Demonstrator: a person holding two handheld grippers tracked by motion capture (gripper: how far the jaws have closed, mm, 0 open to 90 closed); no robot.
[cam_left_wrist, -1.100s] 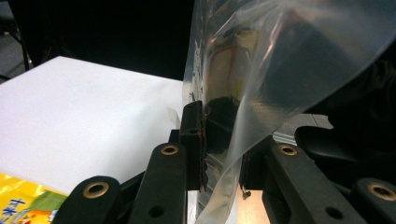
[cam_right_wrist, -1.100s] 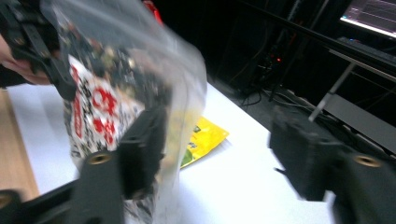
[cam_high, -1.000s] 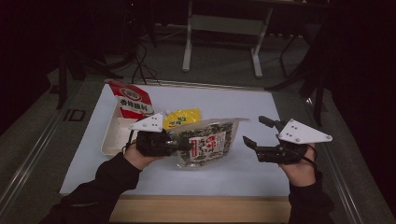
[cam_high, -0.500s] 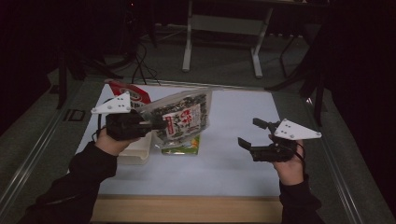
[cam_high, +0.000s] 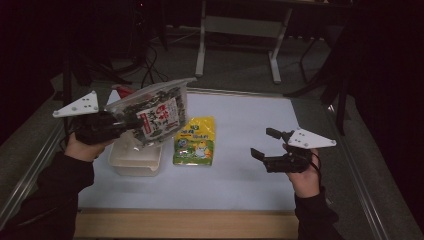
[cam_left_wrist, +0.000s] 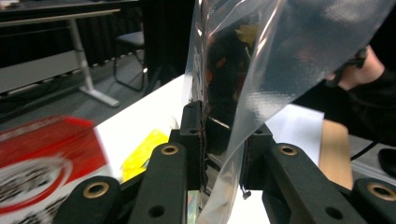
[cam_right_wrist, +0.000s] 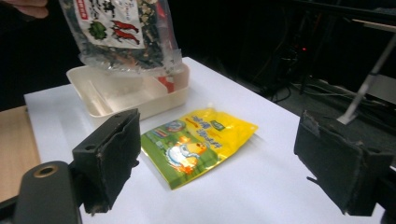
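Seaweed bag (cam_high: 150, 116) clamped in left tool (cam_high: 117, 125) over white table (cam_high: 240, 175); right tool (cam_high: 263, 144) gapes empty.

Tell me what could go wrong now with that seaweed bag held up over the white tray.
The left tongs pinch only the clear plastic edge of the seaweed bag, so it might slip out and land beside the white tray. The bag looks wider than the tray, so it may catch on the rim or overhang onto the yellow packet.
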